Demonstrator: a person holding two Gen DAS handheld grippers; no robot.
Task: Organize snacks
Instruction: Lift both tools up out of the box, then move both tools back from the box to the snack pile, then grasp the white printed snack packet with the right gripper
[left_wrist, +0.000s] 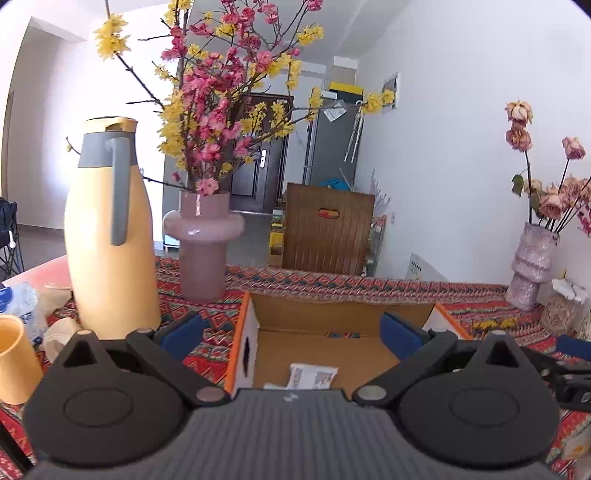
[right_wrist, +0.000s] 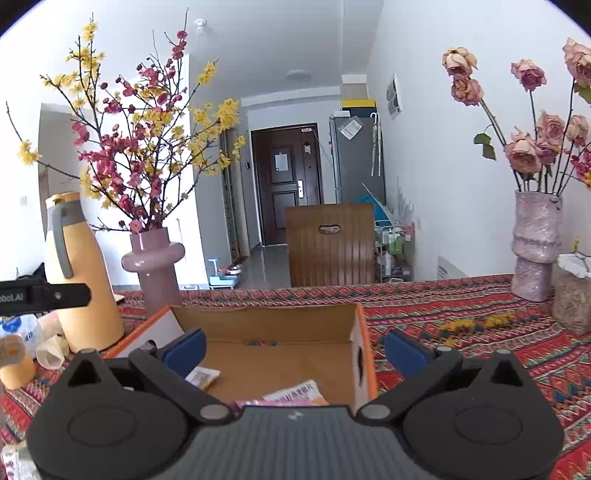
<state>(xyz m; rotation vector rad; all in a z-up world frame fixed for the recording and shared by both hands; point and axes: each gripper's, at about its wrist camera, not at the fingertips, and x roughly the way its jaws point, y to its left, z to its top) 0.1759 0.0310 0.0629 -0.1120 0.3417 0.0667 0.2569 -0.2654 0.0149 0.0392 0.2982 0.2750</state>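
Note:
An open cardboard box (left_wrist: 332, 314) with orange edges sits on the patterned tablecloth; it also shows in the right wrist view (right_wrist: 266, 321). A white snack packet (left_wrist: 312, 374) lies on its floor. In the right wrist view the box holds a small white packet (right_wrist: 202, 378) and a pink and white packet (right_wrist: 295, 397). My left gripper (left_wrist: 291, 328) is open and empty, hovering over the box's near side. My right gripper (right_wrist: 295, 347) is open and empty above the box. The left gripper's body (right_wrist: 44, 295) shows at the left edge of the right wrist view.
A yellow thermos jug (left_wrist: 110, 236) and a pink vase of blossoms (left_wrist: 203, 240) stand left of the box. A yellow cup (left_wrist: 16, 362) and wrappers (left_wrist: 26, 310) lie far left. A textured vase of dried roses (right_wrist: 535, 243) and a jar (right_wrist: 572, 295) stand right.

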